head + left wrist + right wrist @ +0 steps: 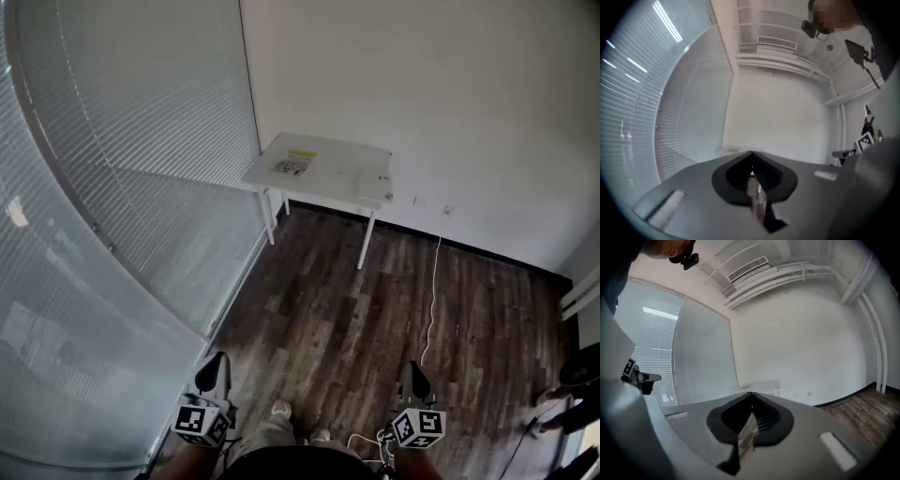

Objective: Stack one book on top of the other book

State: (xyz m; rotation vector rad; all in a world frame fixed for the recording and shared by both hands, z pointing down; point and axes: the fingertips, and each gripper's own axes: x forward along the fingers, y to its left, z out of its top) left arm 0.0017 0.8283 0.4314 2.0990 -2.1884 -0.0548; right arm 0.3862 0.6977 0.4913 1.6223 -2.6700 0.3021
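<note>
Two books lie flat and apart on the small white counter [328,150] by the far wall. The first book [292,164] rests on the counter's left half, its pale cover face up, with a yellow band along its far edge and a dark printed patch below that. The second book [371,185] is plain white and sits at the near right corner, its long side along the counter's front edge. A small dark mark shows near its right end. From this distance it perhaps overhangs the edge slightly. Neither book lies on the other.
</note>
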